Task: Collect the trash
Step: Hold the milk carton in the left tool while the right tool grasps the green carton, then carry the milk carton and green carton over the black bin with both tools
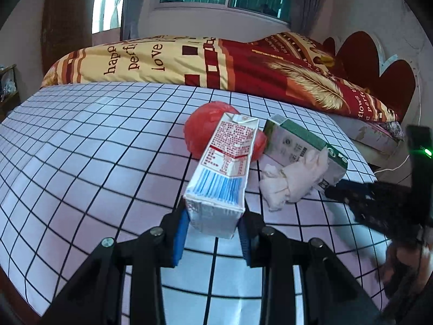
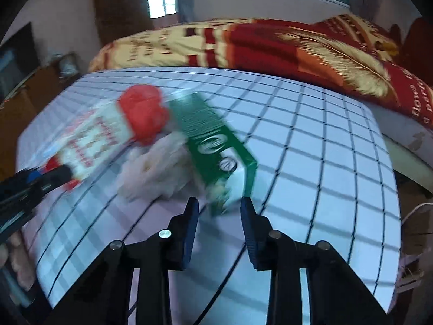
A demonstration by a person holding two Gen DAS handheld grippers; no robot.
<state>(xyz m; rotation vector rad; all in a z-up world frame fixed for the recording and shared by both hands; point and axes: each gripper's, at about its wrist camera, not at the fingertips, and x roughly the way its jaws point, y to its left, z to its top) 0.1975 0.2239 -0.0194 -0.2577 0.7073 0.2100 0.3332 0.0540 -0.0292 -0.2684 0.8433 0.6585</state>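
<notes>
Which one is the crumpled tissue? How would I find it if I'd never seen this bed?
Look at the checked sheet on the bed, where the trash lies together. The crumpled tissue lies beside the green carton, right of the red-and-white carton in the left gripper. It is the only soft, pale, shapeless piece; the red plastic bag is behind.

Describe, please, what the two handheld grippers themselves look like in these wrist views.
The left gripper and the right gripper are the same build: matte black angular linkage arms joined by round silver pivot bolts, ending in two flat fingers faced with ribbed blue pads. Seen from the left wrist, the right gripper's black perforated body carries a small green light. No sleeves show.
</notes>
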